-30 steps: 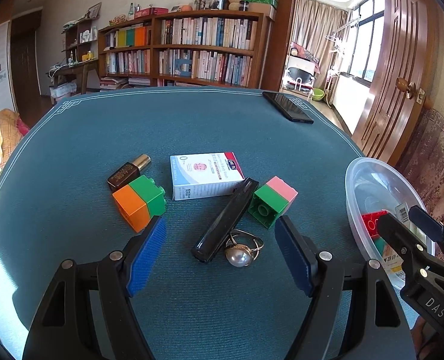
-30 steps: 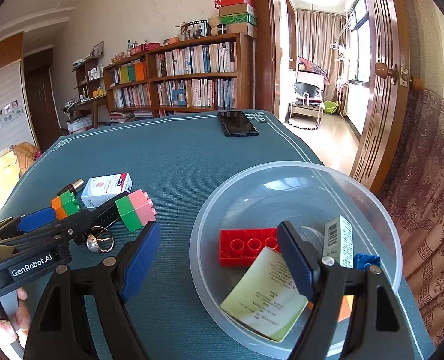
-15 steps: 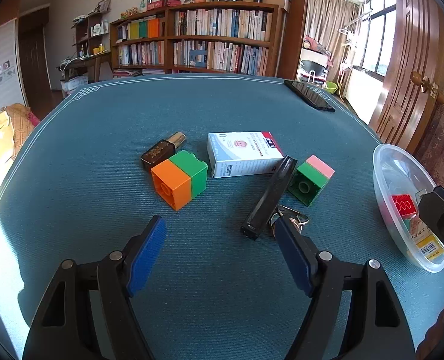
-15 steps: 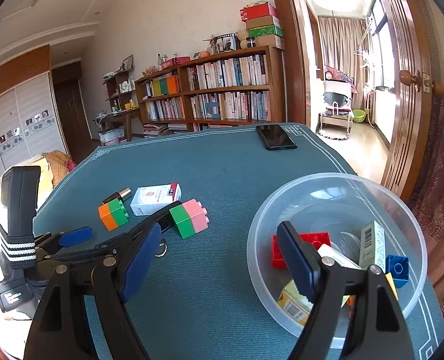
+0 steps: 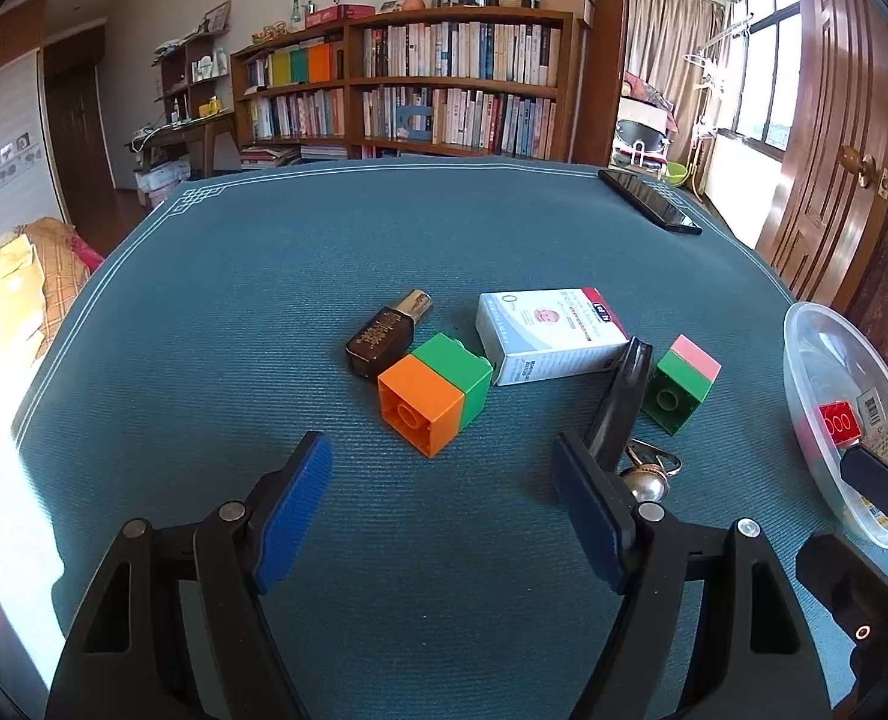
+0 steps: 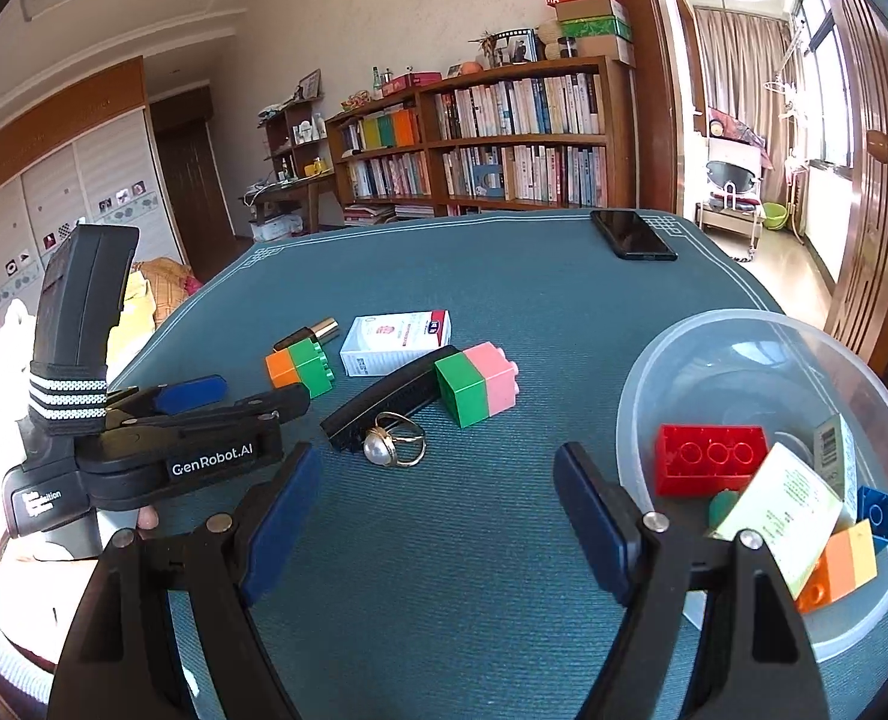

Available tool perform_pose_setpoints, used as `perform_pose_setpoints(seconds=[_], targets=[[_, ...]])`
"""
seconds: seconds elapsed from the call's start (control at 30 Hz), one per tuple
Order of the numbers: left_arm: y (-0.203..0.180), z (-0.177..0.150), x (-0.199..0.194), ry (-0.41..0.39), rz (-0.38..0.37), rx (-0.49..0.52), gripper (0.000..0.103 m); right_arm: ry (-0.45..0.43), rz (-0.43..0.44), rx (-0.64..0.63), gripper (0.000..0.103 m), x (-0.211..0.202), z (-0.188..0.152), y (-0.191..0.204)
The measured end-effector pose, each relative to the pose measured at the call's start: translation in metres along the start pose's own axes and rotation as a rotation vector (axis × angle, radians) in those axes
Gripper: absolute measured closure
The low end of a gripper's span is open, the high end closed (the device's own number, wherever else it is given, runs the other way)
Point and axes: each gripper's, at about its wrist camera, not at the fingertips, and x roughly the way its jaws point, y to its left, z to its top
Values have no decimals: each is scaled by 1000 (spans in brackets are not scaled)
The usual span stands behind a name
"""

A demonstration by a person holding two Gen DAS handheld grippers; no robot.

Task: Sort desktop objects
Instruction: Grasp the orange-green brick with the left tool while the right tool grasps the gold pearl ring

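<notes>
I am holding my left tongs point(image 5: 444, 498) and right tongs point(image 6: 432, 510) wide apart, gripping nothing. My left pad is hiding part of the pearl ring point(image 5: 645, 477) beside the black bar point(image 5: 621, 396); the bowl point(image 5: 816, 360) is running off-frame.

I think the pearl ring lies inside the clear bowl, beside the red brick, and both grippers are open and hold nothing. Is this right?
Not quite. The pearl ring lies on the table, against the black bar, outside the clear bowl; the right wrist view shows it. The red brick is in the bowl, and the left gripper and right gripper are open and hold nothing.
</notes>
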Motion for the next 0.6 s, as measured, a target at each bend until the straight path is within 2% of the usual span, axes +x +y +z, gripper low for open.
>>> perform_pose_setpoints(seconds=[0.1, 0.37, 0.6], targets=[[6, 6, 9, 18, -4, 26, 25, 29, 31, 17, 20, 6, -3, 1], [17, 11, 39, 83, -117, -2, 25, 74, 62, 13, 20, 21, -9, 10], [6, 21, 47, 72, -119, 54, 25, 125, 62, 51, 20, 34, -9, 4]])
